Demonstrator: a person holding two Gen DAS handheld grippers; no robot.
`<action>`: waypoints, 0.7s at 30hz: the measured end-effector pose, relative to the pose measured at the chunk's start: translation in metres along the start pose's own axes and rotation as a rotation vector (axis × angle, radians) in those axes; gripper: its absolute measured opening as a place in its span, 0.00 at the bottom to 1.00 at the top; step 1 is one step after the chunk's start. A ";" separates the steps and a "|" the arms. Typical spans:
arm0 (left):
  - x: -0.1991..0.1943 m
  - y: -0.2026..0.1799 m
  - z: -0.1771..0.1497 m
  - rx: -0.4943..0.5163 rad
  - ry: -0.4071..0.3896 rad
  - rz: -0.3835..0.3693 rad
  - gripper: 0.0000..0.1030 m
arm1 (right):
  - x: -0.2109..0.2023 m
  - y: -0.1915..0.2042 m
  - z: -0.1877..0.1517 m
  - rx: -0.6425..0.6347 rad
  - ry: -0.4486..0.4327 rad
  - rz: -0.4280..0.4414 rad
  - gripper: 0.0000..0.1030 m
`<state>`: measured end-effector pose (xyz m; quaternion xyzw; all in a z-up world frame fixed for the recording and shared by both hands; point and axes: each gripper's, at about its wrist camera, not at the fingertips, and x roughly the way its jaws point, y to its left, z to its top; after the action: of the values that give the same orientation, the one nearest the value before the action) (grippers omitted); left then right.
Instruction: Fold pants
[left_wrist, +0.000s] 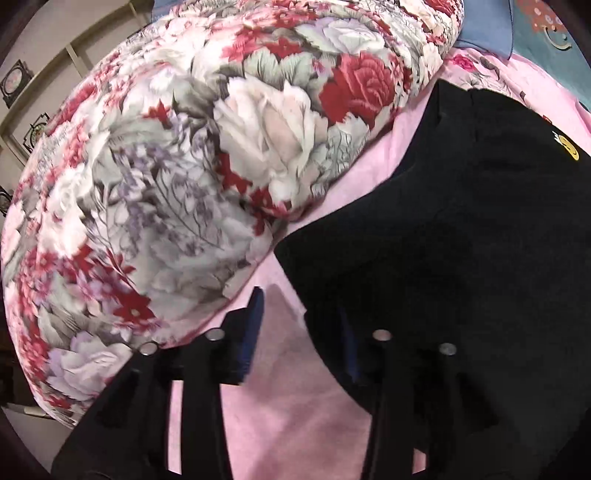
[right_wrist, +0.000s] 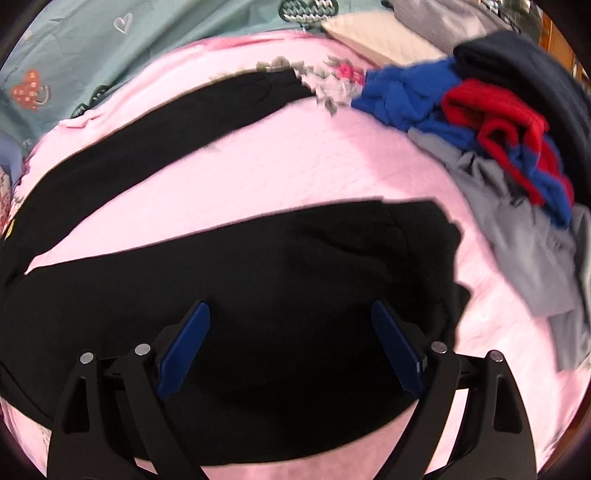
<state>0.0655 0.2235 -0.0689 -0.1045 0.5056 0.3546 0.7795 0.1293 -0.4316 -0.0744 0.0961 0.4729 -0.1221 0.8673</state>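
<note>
1. Left wrist view: the left gripper (left_wrist: 299, 321) sits low over the pink blanket (left_wrist: 295, 406). Its two fingers are apart. One blue pad (left_wrist: 253, 332) shows clearly. The other finger is hard to see against the dark cloth.

2. The black pants (left_wrist: 461, 258) lie flat on the pink blanket, to the right of the gripper. Their edge is just beside the far finger. I cannot tell if that finger touches the cloth. Nothing is pinched between the fingers.

3. I count one little yellow smiley patch (left_wrist: 569, 147) on the pants. One big flowery quilt (left_wrist: 166, 184) is bunched up right next to the pants.

4. Right wrist view: the right gripper (right_wrist: 291, 343) hovers over the near leg (right_wrist: 258, 258) of the pants. Its two blue fingers are wide apart and hold nothing.

5. I count two legs. The far leg (right_wrist: 166, 129) lies spread away from the near one, with pink blanket showing between them.

6. One messy pile of clothes (right_wrist: 498, 122) sits at the right, with blue, red and gray pieces. It is near the end of the near leg.

7. How far along: I think the folding has not begun. The legs are apart, and no fold shows. Bringing one leg over the other and folding the pants up are left to do.
</note>
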 end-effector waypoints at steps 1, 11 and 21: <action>-0.005 0.001 0.001 -0.006 -0.017 0.012 0.58 | -0.009 -0.006 0.001 0.007 -0.044 -0.035 0.87; -0.052 -0.016 0.007 0.011 -0.139 -0.185 0.80 | 0.003 -0.078 0.000 0.168 0.005 -0.118 0.52; -0.045 -0.060 -0.005 0.112 -0.120 -0.237 0.80 | 0.004 -0.070 0.007 0.113 0.020 -0.279 0.74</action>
<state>0.0914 0.1569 -0.0438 -0.0985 0.4614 0.2371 0.8492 0.1155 -0.5004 -0.0777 0.0792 0.4826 -0.2670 0.8304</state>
